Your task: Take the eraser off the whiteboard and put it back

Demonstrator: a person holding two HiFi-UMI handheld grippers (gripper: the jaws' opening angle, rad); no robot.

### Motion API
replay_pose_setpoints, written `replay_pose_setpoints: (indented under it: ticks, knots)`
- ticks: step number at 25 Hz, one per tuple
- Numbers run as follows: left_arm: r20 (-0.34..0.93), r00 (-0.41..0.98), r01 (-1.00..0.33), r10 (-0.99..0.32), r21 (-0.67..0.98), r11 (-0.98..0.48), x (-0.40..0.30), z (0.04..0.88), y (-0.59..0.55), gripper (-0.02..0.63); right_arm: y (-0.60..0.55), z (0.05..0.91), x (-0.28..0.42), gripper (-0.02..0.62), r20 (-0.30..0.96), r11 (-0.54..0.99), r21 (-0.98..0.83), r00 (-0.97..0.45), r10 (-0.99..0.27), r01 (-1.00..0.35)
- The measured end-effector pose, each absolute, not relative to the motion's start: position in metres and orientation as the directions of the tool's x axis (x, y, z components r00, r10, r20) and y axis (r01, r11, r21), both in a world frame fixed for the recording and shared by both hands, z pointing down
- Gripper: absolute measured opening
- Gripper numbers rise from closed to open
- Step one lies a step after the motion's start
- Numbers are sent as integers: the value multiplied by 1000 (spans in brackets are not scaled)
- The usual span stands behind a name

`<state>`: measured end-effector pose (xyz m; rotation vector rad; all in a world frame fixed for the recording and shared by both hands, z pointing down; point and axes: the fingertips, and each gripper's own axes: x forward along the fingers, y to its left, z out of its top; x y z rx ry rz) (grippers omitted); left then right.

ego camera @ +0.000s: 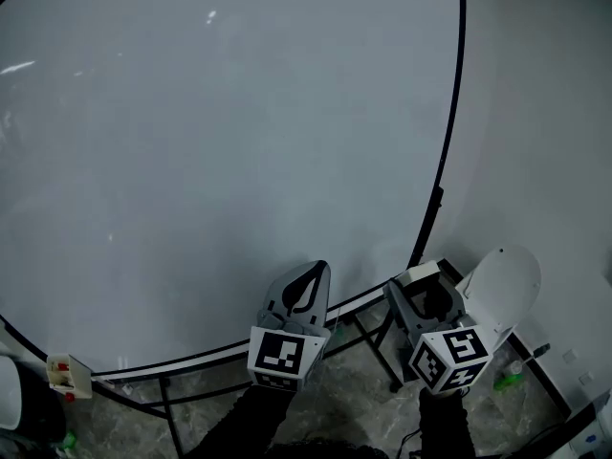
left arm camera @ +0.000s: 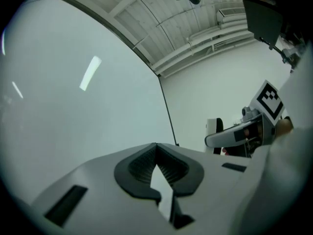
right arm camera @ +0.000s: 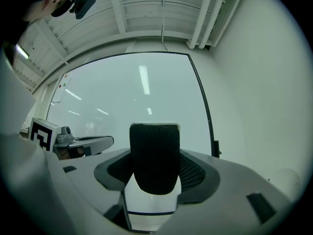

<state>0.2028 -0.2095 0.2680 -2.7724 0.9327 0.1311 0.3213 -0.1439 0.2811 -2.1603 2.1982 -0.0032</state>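
The big whiteboard [ego camera: 220, 161] fills the head view, its black right edge [ego camera: 445, 161] running down to the tray. My right gripper [ego camera: 427, 293] is low near the board's bottom right corner, just off the surface, shut on the eraser [ego camera: 420, 274]. In the right gripper view the eraser [right arm camera: 153, 156] stands upright between the jaws, black felt facing the camera over a white body, with the whiteboard [right arm camera: 122, 97] beyond. My left gripper [ego camera: 310, 283] is beside it to the left, near the board's lower edge, shut and empty; its pads [left arm camera: 168, 169] meet at the tip.
A small box [ego camera: 69, 373] with markers sits on the board's tray at lower left. Black stand legs [ego camera: 378, 342] cross below the board over a marbled floor. A white rounded object [ego camera: 504, 283] stands right of the right gripper. A plain wall [ego camera: 545, 113] is on the right.
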Motion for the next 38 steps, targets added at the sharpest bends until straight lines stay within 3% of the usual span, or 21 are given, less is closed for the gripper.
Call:
replay_pose_setpoints:
  ticks: [7, 16, 30, 38]
  knots:
    - [-175, 822, -567, -541, -164, -808, 214, 264, -220, 5, -165, 279, 330, 265, -49, -17, -36, 18, -999, -999]
    - [-204, 770, -635, -604, -148, -759, 227, 262, -233, 6, -186, 257, 360, 265, -95, 42, 8, -42, -995, -999]
    - [-273, 547, -834, -792, -94, -544, 300, 246, -230, 5, -223, 202, 448, 265, -120, 282, 92, -292, -949, -955]
    - [-250, 477, -879, -842, -145, -455, 306, 238, -224, 6, -233, 179, 477, 265, -141, 288, 73, -296, -945, -955]
